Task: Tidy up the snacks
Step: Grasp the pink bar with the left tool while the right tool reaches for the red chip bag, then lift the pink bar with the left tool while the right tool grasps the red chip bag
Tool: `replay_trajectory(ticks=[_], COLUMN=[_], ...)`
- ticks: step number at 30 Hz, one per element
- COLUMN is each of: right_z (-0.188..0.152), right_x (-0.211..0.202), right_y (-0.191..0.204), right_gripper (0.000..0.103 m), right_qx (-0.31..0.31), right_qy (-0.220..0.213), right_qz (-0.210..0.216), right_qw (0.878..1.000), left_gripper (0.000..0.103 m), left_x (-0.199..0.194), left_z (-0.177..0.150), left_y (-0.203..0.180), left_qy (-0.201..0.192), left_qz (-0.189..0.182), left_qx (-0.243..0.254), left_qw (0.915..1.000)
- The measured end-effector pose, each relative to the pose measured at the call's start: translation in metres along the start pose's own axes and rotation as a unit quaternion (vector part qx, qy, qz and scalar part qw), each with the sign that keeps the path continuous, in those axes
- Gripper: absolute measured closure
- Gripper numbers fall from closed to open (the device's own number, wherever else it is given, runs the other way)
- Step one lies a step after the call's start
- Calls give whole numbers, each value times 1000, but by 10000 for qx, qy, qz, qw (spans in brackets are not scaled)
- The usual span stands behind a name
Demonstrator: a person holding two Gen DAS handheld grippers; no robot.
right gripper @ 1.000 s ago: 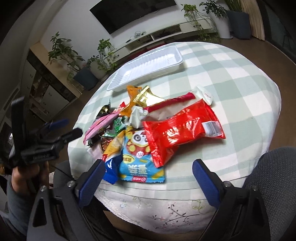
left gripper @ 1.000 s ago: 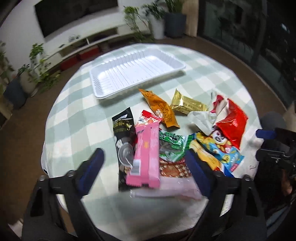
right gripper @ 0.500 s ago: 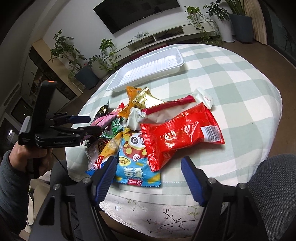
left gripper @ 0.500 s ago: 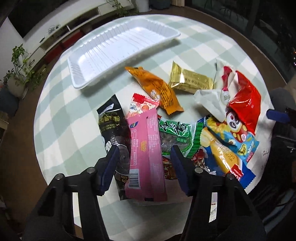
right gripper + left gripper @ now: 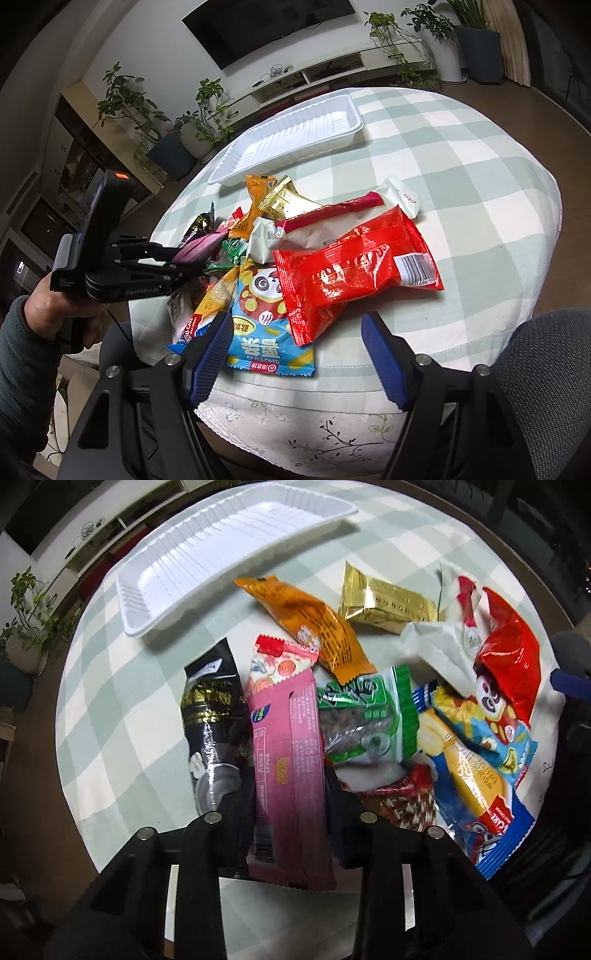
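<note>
Item: pink pack (image 5: 286,760), atop the snack pile, clamped at its near end by my left gripper (image 5: 288,834) for transfer to tray (image 5: 147,620). Right gripper (image 5: 295,347) agape, idle over panda bag (image 5: 266,317).

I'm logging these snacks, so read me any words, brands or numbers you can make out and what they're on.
"GenRobot.AI": side of the left gripper, which grips the pink packet.
"CAK", cut off: blue and yellow packet.
Other packet print, Chinese characters and barcode digits: too small or blurred to read.
</note>
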State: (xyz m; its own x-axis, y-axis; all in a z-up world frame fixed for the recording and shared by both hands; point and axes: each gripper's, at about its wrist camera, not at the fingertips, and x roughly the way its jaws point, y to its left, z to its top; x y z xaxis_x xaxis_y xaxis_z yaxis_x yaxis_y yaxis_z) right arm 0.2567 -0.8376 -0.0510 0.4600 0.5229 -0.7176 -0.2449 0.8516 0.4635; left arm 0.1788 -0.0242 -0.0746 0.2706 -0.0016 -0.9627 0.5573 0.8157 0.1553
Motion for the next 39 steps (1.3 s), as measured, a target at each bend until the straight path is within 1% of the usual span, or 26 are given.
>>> replay_trajectory(ticks=[4,9,12,15,18,20,22,24,26,28,31,34,37,39], right_z=[1,1,2,5,7,8,10,12,14,16,21,26,32,37], right_x=[0,0,-1,0,4,7,13,18,25,30,38,47,54,57], right_y=[1,1,-2,-10,-19,-24,-32,-41,-51,-57,-63,-64,-62,-59], right_gripper=[28,28,28,28,28,28,28,28,28,26,23,23,22,25], right_qx=[-38,-47,-2,188,474,661,978,1359,1802,2085,2370,2444,2353,2205], right_qy=[-26,-63,-75,-37,60,113,180,259,332,356,350,353,317,287], right_qz=[-28,-40,-49,24,136,192,291,437,648,715,663,520,415,283], right_qw=[10000,10000,10000,9998,9988,9976,9946,9894,9809,9748,9686,9676,9705,9746], left_gripper=[73,82,82,83,83,83,83,83,83,83,83,83,83,83], left_x=[3,0,-3,-6,-9,-14,-21,-27,-32,-38,-45,-49,-50,-49], left_z=[0,-2,-4,-7,-10,-13,-18,-22,-27,-33,-42,-50,-55,-59], left_y=[3,8,16,21,25,27,32,35,37,38,40,39,40,39], left_qy=[-36,-221,-358,-446,-556,-695,-869,-1010,-1131,-1258,-1428,-1538,-1593,-1615], left_qz=[-23,-71,-147,-219,-314,-415,-513,-621,-738,-821,-869,-896,-943,-996], left_qx=[-73,-201,-334,-418,-498,-603,-739,-850,-942,-1039,-1176,-1267,-1311,-1340], left_qw=[10000,9995,9987,9979,9967,9949,9921,9893,9863,9832,9789,9758,9739,9727])
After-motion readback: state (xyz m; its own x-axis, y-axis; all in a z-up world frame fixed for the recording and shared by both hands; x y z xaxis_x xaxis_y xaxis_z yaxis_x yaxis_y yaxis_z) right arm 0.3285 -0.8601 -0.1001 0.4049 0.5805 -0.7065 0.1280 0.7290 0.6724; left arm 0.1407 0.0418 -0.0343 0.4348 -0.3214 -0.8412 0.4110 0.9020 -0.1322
